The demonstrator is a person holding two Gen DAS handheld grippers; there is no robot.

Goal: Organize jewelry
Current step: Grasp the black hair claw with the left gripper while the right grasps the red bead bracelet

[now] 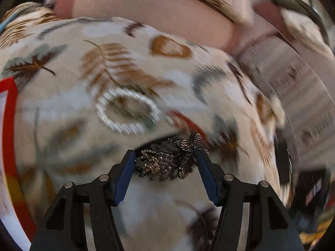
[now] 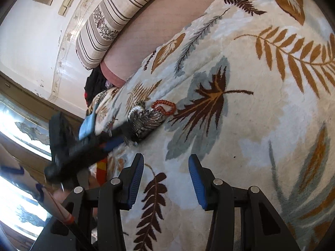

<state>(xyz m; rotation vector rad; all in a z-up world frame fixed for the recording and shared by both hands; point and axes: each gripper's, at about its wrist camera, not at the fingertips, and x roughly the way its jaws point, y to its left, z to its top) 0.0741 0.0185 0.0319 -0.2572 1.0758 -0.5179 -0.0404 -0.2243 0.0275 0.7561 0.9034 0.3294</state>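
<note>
While left tool (image 1: 166, 163) grips one brooch (image 1: 167, 159)

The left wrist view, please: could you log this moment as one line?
left gripper: shut on dark rhinestone brooch | right gripper: open, empty | white bead bracelet: on leaf-print blanket

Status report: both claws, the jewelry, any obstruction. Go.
Left claw shut on dark rhinestone brooch, background blurred. Right claw open, nothing between its fingers. White bead bracelet and red bead bracelet on leaf-print blanket. No visible obstruction.
</note>
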